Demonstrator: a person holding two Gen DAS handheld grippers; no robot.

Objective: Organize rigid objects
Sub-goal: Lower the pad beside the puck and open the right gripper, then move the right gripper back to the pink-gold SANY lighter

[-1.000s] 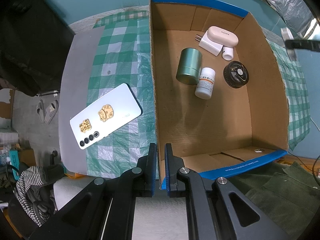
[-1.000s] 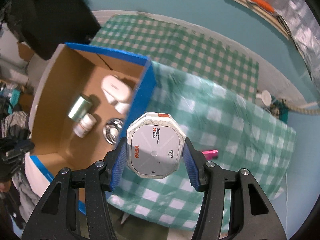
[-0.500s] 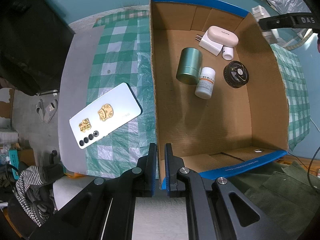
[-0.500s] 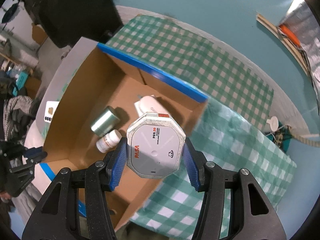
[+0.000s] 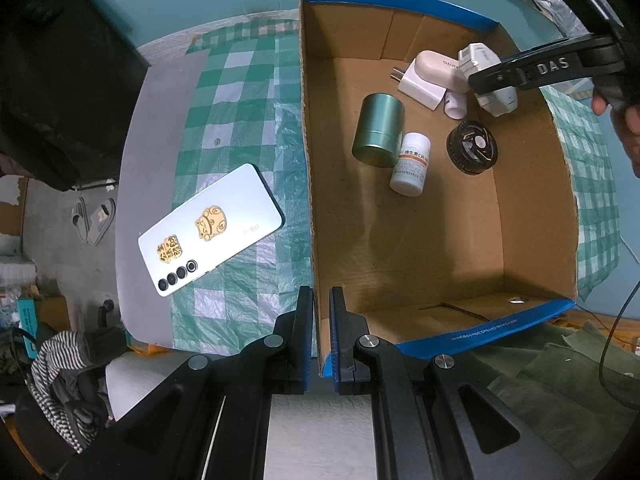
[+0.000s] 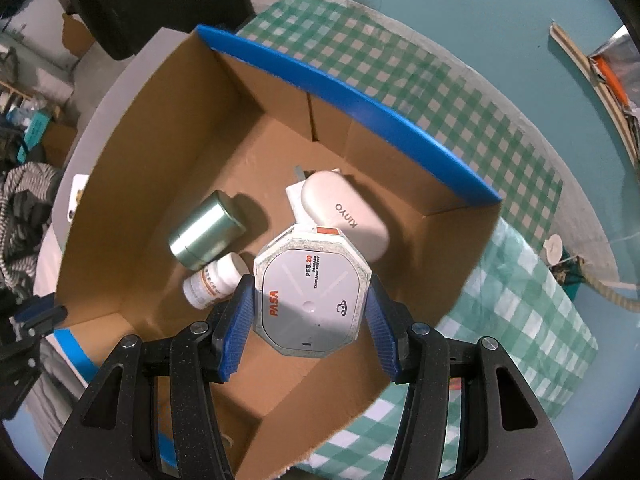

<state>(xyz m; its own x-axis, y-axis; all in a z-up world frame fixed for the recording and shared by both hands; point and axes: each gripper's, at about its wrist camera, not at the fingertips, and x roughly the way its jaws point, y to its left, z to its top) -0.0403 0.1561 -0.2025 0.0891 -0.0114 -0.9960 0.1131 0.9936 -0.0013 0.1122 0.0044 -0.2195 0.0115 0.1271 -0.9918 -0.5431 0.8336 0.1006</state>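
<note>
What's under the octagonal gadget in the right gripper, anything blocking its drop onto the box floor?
Partly. The octagonal device hangs over the Kinyo case and white pill bottle; bare cardboard box floor lies nearer the camera.

Canister, bottle in box, phone left of it on tablecloth

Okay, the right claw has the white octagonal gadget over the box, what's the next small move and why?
Probably lower it and let go: the right claw grips the octagonal gadget above the cardboard box, over the items already inside.
</note>
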